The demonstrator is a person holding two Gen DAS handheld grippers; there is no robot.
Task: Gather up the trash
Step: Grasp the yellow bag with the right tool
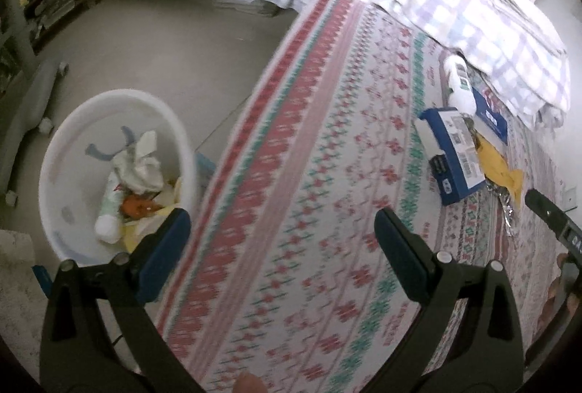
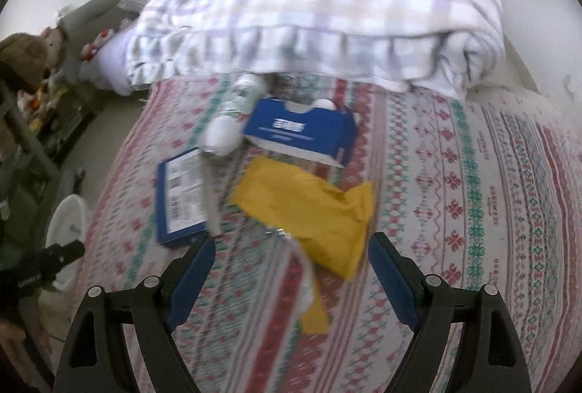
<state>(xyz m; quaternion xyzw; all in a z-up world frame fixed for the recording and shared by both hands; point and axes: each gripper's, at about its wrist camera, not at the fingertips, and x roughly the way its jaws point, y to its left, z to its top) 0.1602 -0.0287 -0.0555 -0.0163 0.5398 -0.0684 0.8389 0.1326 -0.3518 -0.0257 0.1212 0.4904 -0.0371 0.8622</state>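
While both tongs, left tongs (image 1: 282, 254) and right tongs (image 2: 291, 278), are held wide and empty, the yellow wrapper (image 2: 309, 207) is seen crumpled on the bed (image 2: 473, 174), just ahead of the right pair. It is judged light, soft and slippery; its raised fold should be pinched.

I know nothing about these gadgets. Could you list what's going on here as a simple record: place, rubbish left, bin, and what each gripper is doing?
place: a bed with a patterned sheet and a checked quilt
rubbish on bed: yellow wrapper, two blue boxes, white bottle
bin: white bin on the floor beside the bed, already holding crumpled paper and wrappers
left hand-held gripper: open, empty, between bin and rubbish
right hand-held gripper: open, holding nothing, pointed at the yellow wrapper
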